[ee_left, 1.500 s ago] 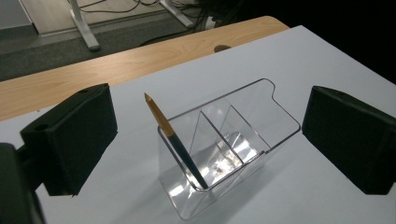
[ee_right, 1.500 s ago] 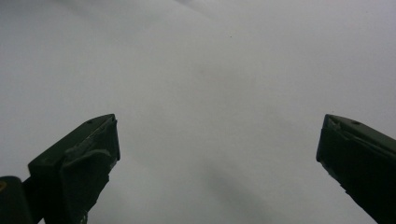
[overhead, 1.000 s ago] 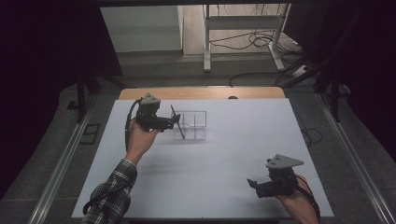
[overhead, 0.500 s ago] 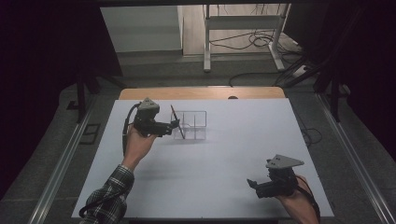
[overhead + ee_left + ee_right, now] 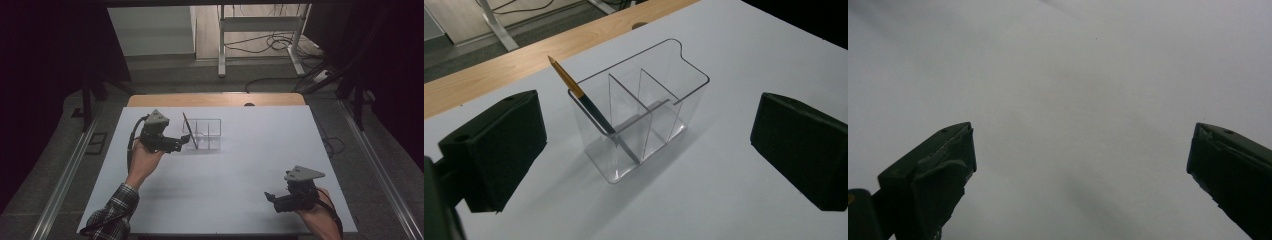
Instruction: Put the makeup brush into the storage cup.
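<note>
A clear plastic holder (image 5: 206, 134) (image 5: 644, 112) with three compartments stands on the white table top (image 5: 235, 170), left of the middle at the back. A dark pencil with a brown upper end (image 5: 189, 130) (image 5: 585, 102) leans in its left end compartment, tip sticking out over the rim. My left gripper (image 5: 184, 142) (image 5: 646, 145) is open just left of the holder, its jaws wide apart and touching nothing. My right gripper (image 5: 270, 198) (image 5: 1080, 175) rests open near the front right edge, with bare table between its jaws.
A strip of wooden tabletop (image 5: 215, 99) shows along the far edge. Beyond it is grey floor with a metal frame (image 5: 260, 25) and cables. Dark curtains flank both sides. A plaid sleeve (image 5: 107, 215) comes in at the bottom left.
My left gripper has drawn back a little from the holder, toward the front left. The pencil stays leaning in the holder. The right gripper has not moved.
</note>
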Available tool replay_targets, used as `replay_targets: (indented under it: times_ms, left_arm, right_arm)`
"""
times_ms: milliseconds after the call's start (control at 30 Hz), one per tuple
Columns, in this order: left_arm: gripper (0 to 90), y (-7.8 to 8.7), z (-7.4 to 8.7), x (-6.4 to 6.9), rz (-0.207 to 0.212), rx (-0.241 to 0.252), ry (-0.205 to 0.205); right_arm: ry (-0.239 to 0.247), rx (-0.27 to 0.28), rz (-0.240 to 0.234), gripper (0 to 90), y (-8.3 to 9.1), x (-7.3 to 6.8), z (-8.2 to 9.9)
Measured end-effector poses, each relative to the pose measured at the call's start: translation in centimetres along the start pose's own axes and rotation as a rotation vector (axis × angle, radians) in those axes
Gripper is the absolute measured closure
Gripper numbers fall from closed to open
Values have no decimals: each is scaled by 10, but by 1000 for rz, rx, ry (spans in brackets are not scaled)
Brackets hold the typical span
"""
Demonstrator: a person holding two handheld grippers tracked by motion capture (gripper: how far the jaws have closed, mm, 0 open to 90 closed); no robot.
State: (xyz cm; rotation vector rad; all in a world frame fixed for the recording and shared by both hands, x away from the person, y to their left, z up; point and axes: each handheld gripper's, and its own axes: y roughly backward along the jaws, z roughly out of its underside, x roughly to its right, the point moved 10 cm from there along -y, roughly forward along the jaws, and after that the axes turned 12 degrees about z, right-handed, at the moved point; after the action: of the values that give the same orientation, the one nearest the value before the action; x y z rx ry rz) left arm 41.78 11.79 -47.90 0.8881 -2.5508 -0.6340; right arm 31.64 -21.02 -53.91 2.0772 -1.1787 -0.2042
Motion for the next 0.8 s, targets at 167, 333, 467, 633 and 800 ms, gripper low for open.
replay_targets:
  times_ms: [167, 333, 467, 633, 800]
  left_arm:
    - [17, 2, 4, 2, 4, -7, -4]
    - [17, 6, 7, 5, 10, -2, -5]
    - [16, 10, 9, 8, 13, 2, -8]
    - [16, 15, 12, 12, 24, 10, -2]
    - [14, 18, 15, 16, 32, 12, -9]
  right_arm:
    - [5, 8, 6, 0, 0, 0, -1]
    - [3, 10, 9, 0, 0, 1, -1]
    - [1, 15, 13, 0, 0, 2, -1]
    - [-4, 22, 11, 0, 1, 2, -2]
    - [-4, 22, 10, 0, 0, 1, -2]
